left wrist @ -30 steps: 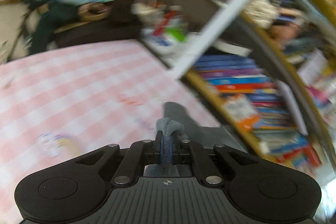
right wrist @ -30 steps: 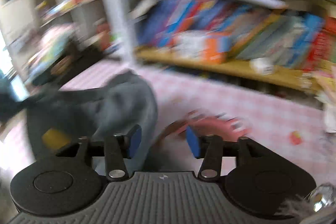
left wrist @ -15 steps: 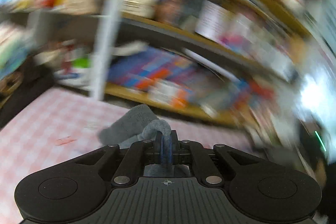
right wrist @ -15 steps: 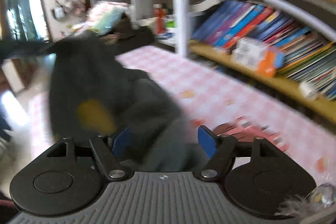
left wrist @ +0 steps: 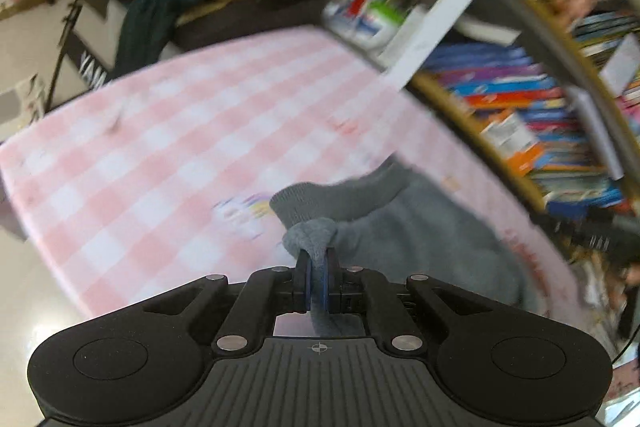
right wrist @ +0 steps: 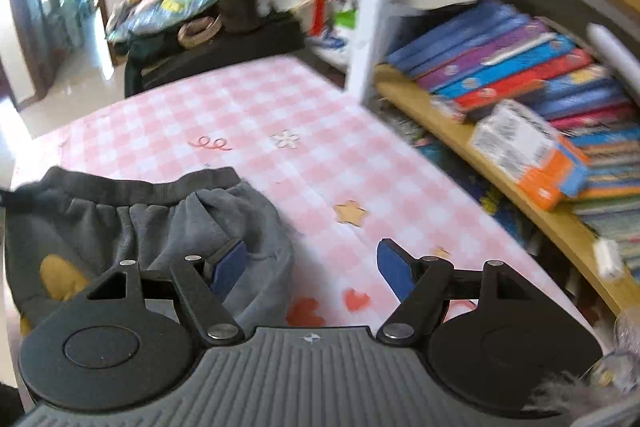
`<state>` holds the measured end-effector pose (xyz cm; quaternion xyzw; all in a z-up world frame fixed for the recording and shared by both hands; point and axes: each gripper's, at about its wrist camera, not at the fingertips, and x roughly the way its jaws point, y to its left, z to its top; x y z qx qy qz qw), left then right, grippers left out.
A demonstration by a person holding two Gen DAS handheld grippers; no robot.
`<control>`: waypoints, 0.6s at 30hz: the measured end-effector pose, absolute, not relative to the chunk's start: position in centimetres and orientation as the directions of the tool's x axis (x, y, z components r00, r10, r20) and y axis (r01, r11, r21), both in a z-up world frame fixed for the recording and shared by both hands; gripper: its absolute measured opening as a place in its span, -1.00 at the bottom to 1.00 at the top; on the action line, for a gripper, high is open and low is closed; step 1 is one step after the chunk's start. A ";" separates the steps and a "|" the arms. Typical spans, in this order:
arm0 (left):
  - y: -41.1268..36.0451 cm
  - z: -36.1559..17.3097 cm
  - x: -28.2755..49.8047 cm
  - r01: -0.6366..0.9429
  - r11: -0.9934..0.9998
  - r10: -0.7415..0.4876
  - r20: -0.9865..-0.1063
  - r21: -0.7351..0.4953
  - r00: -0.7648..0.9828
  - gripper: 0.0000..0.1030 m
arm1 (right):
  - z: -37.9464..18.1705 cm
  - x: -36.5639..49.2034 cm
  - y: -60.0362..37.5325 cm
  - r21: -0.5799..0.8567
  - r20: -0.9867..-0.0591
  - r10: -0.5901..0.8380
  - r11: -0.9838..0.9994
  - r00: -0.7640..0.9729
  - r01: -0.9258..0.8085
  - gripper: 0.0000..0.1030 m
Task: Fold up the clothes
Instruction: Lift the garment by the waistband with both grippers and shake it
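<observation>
The left gripper has its jaws clamped on a bunched edge of the grey trousers, which lie rumpled on the pink checked bench, while the right gripper, jaws apart, hovers beside them, so the folding looks mid-way and wants a second grip.

Pink checked bed cover (printed motifs) carries grey garment.

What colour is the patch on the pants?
Yellow patch on grey pants, best seen from the right wrist.
</observation>
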<state>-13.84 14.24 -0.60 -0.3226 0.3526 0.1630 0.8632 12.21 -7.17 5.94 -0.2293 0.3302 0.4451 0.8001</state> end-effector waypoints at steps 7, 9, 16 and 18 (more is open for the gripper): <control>16.2 -3.1 -13.5 -0.489 0.737 -0.035 -0.749 -0.466 0.661 -0.90 | 3.0 13.5 1.4 -0.117 -0.816 0.475 0.422 0.329 -0.899 0.37; 16.7 -3.5 -13.3 -0.479 0.736 -0.065 -0.754 -0.478 0.653 -0.87 | 1.9 13.9 3.4 -0.116 -0.840 0.444 0.415 0.312 -0.903 0.37; 18.8 -4.7 -12.9 -0.479 0.703 -0.136 -0.761 -0.525 0.634 -0.65 | -2.2 15.3 6.3 -0.073 -0.907 0.349 0.421 0.236 -0.904 0.28; 18.9 -4.6 -12.6 -0.473 0.697 -0.144 -0.751 -0.539 0.645 -0.62 | -2.7 15.9 6.1 -0.025 -0.914 0.353 0.446 0.202 -0.895 0.23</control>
